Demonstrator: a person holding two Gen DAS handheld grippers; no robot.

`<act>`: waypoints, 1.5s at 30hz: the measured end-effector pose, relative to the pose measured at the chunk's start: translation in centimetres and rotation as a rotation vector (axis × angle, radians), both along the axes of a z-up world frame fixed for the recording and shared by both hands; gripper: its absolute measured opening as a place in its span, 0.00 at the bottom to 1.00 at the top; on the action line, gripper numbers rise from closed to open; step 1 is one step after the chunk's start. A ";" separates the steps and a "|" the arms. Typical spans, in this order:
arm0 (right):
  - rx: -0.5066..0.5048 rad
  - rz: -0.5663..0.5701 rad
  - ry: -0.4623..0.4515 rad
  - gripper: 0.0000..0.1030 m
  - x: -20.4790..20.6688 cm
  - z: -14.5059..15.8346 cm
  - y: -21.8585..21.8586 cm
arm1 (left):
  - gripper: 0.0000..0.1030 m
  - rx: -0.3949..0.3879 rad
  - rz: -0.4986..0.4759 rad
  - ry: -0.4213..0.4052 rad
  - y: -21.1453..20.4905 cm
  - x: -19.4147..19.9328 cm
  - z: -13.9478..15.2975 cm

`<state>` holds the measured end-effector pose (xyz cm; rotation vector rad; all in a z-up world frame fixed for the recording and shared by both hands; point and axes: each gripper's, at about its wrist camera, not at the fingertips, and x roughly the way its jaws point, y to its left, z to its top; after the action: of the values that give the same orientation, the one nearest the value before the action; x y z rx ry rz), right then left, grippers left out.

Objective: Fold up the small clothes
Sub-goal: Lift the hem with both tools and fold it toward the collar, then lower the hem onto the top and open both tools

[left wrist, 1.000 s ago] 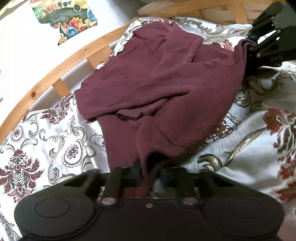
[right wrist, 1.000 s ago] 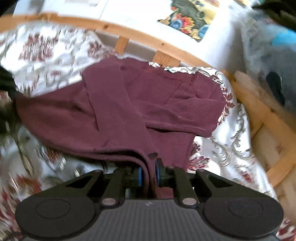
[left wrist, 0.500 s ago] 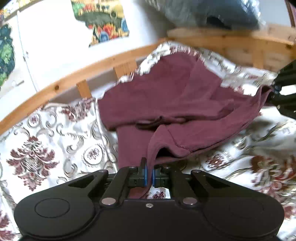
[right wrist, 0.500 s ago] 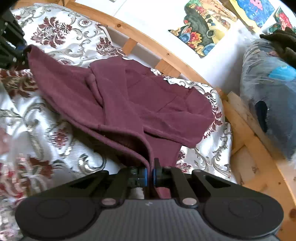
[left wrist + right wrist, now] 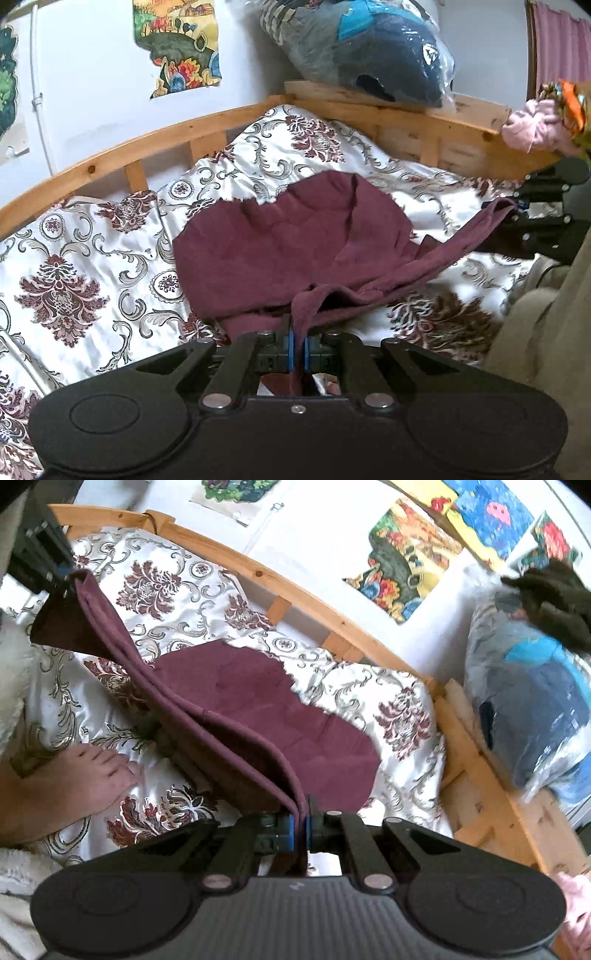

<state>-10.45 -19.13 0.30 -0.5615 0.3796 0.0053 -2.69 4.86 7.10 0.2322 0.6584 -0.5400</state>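
Observation:
A maroon garment lies partly on the patterned bedspread, its near edge lifted and stretched between both grippers. My left gripper is shut on one corner of that edge, cloth pinched between its blue pads. In the right wrist view the same maroon garment runs as a taut folded band from my right gripper, shut on the other corner, up to the left gripper at the far left. The right gripper shows at the right edge of the left wrist view. The garment's far part rests flat.
A wooden bed rail curves behind the bedspread. A plastic-wrapped dark bundle sits on the frame's corner. A pink cloth lies at the far right. A person's bare foot rests on the bedspread near the garment. Pictures hang on the wall.
Both grippers have risen and drawn back with the garment's near edge. The cloth has slid toward me, uncovering bedspread by the rail, and the held edge is now stretched taut.

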 end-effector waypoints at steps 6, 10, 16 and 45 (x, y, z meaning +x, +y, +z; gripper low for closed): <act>-0.041 -0.027 -0.095 0.07 3.5 1.5 -0.4 | 0.05 0.060 0.008 -0.045 -1.3 3.9 2.4; -0.053 -0.037 -0.184 0.07 9.7 1.2 -1.5 | 0.06 0.123 0.093 -0.118 -3.5 9.9 1.8; 0.029 -0.090 -0.219 0.07 20.2 -0.1 -3.8 | 0.06 0.075 0.234 -0.027 -4.4 22.1 -1.4; 0.424 0.002 -0.105 1.00 29.3 -2.3 -10.8 | 0.98 -0.071 0.410 0.001 -1.3 29.5 -8.5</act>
<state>18.84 -29.92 -1.98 -0.1426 0.2642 0.0567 26.79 3.55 -1.37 0.0266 0.6643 -0.1688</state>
